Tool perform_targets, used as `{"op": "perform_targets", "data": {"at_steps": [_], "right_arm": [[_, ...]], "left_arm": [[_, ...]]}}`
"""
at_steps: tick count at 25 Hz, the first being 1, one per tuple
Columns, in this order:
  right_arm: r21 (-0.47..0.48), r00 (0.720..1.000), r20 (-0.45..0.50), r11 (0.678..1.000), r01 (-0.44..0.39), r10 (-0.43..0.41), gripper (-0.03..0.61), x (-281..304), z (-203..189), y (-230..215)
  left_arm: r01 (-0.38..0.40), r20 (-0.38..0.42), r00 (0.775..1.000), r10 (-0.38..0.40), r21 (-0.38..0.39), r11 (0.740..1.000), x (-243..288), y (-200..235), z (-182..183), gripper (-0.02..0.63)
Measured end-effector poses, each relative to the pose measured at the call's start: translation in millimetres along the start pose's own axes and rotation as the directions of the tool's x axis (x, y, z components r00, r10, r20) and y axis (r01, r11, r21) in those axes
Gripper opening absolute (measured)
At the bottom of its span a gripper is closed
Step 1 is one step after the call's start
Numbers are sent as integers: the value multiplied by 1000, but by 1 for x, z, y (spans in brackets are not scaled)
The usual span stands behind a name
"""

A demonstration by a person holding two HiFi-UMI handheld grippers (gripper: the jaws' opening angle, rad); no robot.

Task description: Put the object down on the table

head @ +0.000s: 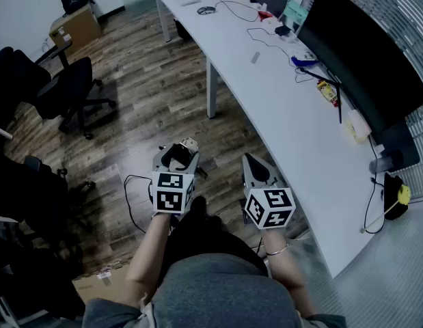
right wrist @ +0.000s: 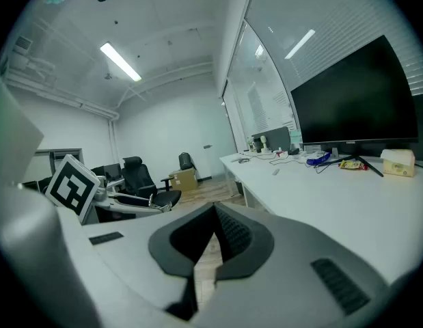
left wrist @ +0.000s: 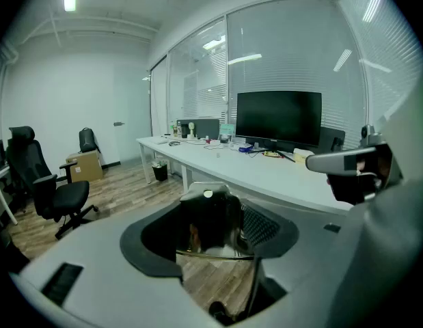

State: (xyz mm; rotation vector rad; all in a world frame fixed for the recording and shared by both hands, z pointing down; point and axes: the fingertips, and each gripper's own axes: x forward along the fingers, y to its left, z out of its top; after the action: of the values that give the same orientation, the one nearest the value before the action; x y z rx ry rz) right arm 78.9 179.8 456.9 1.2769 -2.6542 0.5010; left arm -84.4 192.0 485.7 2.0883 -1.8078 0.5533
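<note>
My left gripper (head: 179, 150) hangs over the wooden floor, left of the long white table (head: 286, 115). Its jaws stand wide and are shut on a small dark, glossy object with a pale top (head: 188, 144). In the left gripper view the object (left wrist: 210, 225) fills the gap between the two pads, and the table (left wrist: 266, 173) lies ahead to the right. My right gripper (head: 248, 160) is beside it, nearer the table's edge, and is shut with nothing in it. The right gripper view shows its pads (right wrist: 228, 231) meeting at the tips.
The table carries a large black monitor (head: 361, 53), cables, a mouse (head: 206, 9), a blue item (head: 303, 61) and a yellow item (head: 326, 91). Black office chairs (head: 71, 91) and a cardboard box (head: 76, 27) stand at the left. A cable (head: 132, 203) lies on the floor.
</note>
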Motion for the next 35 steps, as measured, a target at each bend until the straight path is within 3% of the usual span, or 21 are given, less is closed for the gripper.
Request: {"op": "perform_targets", "data": {"at_steps": [21, 35], "right_arm": [[37, 1000, 25, 999, -18, 17, 5, -9, 4, -3], [41, 1000, 28, 999, 12, -13, 3, 62, 31, -40]], "left_arm": [[-22, 4, 1000, 22, -11, 1000, -8, -3, 3, 281], [4, 4, 1000, -4, -18, 1000, 73, 31, 36, 281]]}}
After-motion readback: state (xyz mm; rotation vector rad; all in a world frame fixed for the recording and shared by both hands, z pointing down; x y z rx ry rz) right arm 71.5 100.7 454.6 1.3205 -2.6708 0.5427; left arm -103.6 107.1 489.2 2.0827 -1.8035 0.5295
